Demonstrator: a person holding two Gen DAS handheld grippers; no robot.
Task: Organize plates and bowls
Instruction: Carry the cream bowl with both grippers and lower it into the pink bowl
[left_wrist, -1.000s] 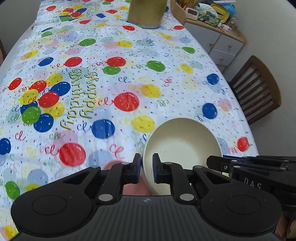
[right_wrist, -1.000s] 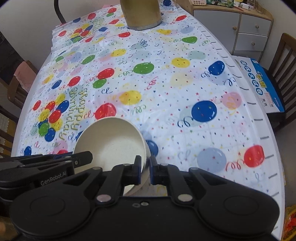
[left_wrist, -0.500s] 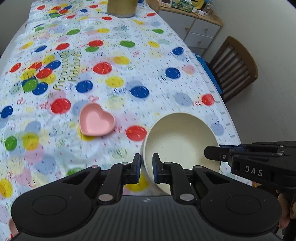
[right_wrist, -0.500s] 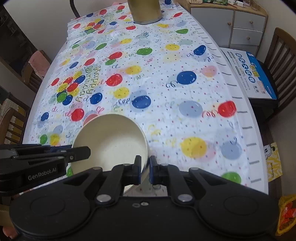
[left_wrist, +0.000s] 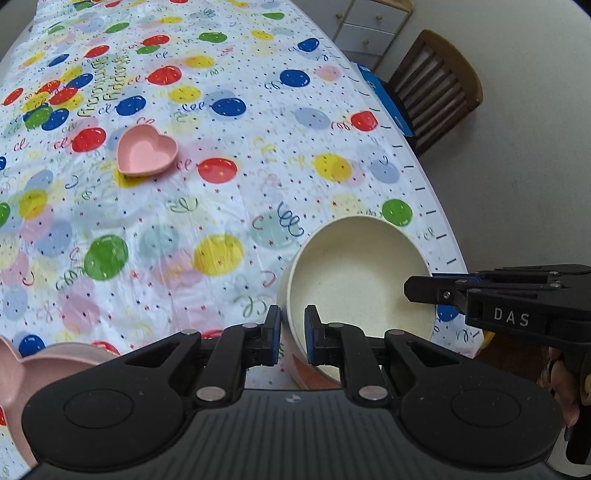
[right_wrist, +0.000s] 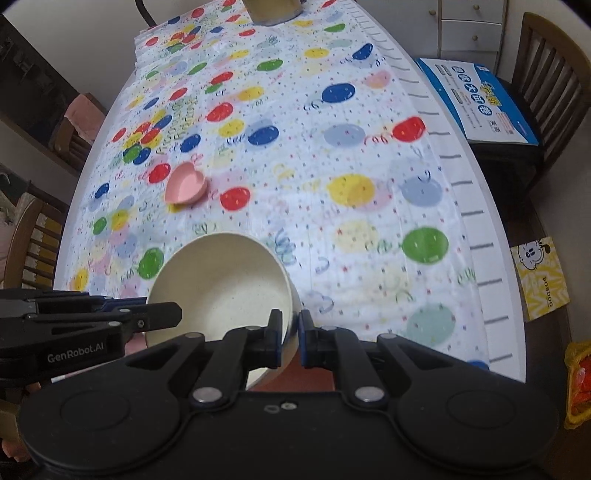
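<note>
A cream bowl (left_wrist: 354, 273) hangs in the air over the near right part of the table, held from both sides. My left gripper (left_wrist: 292, 334) is shut on its left rim. My right gripper (right_wrist: 289, 338) is shut on its right rim; the bowl also shows in the right wrist view (right_wrist: 221, 280). A pink heart-shaped dish (left_wrist: 146, 155) sits on the balloon tablecloth further out, and shows in the right wrist view (right_wrist: 185, 184) too. A larger pink plate (left_wrist: 40, 369) lies at the near left edge, partly hidden. Something pink-red (right_wrist: 295, 374) shows under the bowl.
The table (left_wrist: 258, 92) wears a balloon-print cloth. A gold cylinder (right_wrist: 273, 11) stands at the far end. Wooden chairs (left_wrist: 436, 85) stand on the right, one bearing a blue-and-white box (right_wrist: 476, 99). A drawer cabinet (right_wrist: 469, 26) is behind. More chairs (right_wrist: 33, 236) stand on the left.
Both grippers have pulled back toward the near end of the table with the bowl held between them. The heart dish and the pink plate have come into view.
</note>
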